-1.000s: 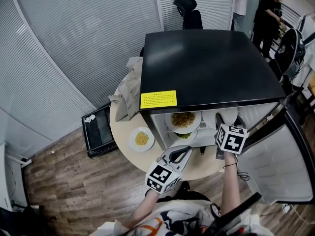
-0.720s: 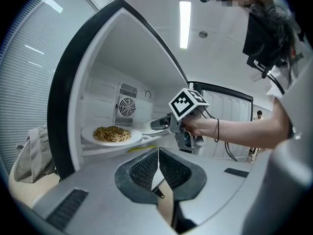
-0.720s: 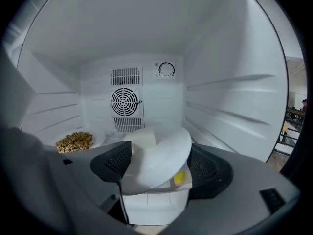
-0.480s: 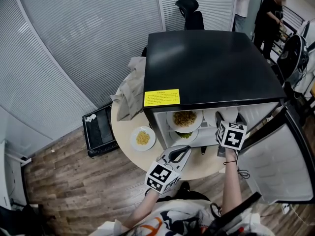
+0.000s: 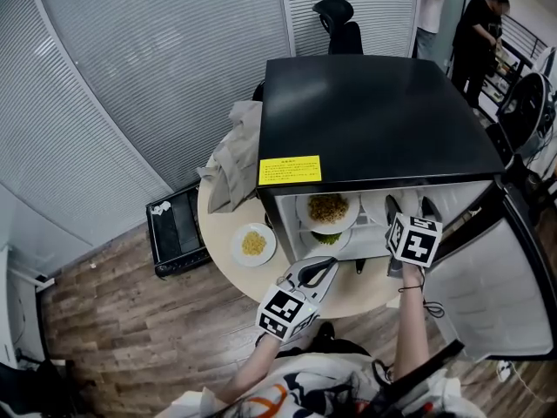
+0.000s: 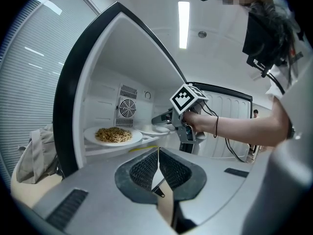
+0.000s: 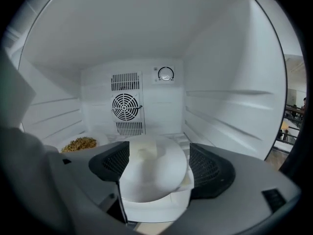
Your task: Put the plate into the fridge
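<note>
The black fridge (image 5: 374, 120) stands on a round table with its door (image 5: 492, 281) swung open to the right. A white plate (image 7: 154, 173) rests on the fridge shelf (image 5: 380, 205), right of a plate of noodles (image 5: 326, 209). My right gripper (image 5: 407, 205) reaches into the fridge. Its jaws have just been opening and now stand wide, with the white plate between the pads (image 7: 209, 166) and not pressed by them. My left gripper (image 5: 329, 266) hovers over the table before the fridge, shut and empty (image 6: 157, 166).
A small plate of yellow food (image 5: 253, 244) sits on the round table (image 5: 218, 225) left of the fridge, beside a beige cloth bag (image 5: 229, 159). A black case (image 5: 177, 231) lies on the floor. People (image 5: 477, 24) stand at the back right.
The right gripper's jaws have spread apart around the white plate inside the fridge. The left gripper has stayed where it was.
</note>
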